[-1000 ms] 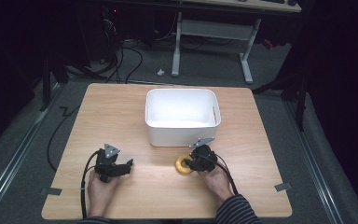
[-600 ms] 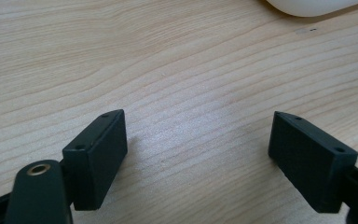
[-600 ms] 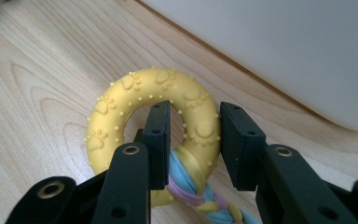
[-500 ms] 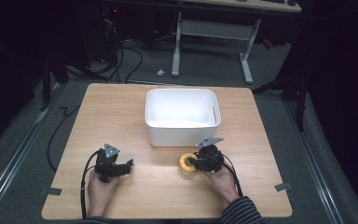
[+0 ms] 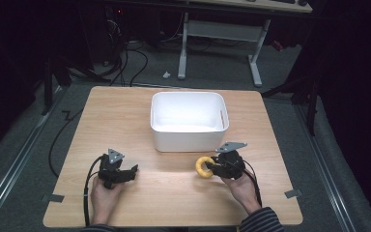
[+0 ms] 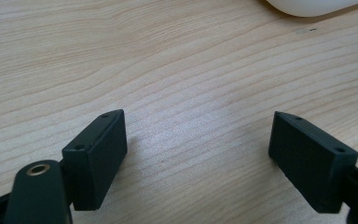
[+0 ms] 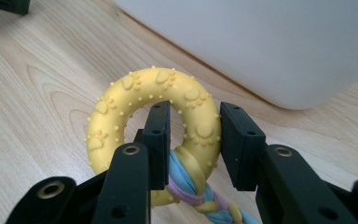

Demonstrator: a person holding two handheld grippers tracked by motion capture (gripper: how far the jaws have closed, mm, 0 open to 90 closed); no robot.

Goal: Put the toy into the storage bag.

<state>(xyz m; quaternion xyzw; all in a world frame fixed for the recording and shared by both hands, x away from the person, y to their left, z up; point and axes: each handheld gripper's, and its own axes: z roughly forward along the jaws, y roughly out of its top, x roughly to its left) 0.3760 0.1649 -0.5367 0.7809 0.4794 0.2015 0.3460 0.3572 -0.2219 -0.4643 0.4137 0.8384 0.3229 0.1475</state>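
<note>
The right gripper [image 7: 190, 140] pinches one yellow ring toy [image 7: 121, 112] with a braided rope, one jaw through its hole, just before one white bin [image 5: 188, 121]. The left gripper [image 5: 125, 172], jaws wide apart, rests low over the wooden table [image 5: 125, 111]

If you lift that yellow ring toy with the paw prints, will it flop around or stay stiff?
The yellow bumpy ring with paw prints probably keeps its shape: it looks like thick moulded rubber, and the right gripper is closed across one side. Its raised bumps should help against slipping. The braided blue, pink and yellow cloth tail tied through it would likely dangle and swing.
</note>
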